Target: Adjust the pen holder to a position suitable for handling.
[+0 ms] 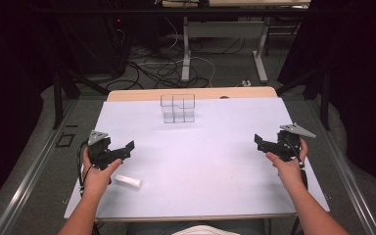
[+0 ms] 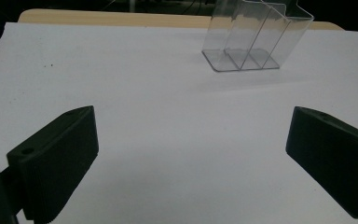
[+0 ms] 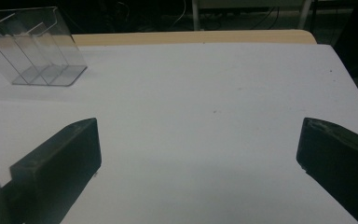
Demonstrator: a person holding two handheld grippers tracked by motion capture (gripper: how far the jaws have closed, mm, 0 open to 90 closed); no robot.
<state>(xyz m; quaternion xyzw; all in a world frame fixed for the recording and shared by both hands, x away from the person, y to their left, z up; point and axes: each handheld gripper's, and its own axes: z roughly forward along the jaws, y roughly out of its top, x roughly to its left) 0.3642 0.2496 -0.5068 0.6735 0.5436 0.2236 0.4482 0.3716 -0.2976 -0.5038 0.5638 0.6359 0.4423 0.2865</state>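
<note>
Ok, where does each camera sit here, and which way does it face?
High view: above the person's side, looking forward and down on the white table; both forearms, left claw, right claw, white block.
Left gripper view: rides the left claw, open jaws, facing the clear divided holder.
Right gripper view: rides the right claw, open jaws.
All share the holder.

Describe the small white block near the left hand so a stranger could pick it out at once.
Start from the white table and go to its near left corner, beside the person's left hand. The white block lies flat just right of that hand, below the left gripper. It is opaque, low and oblong, unlike the clear divided holder standing at the far edge.
</note>
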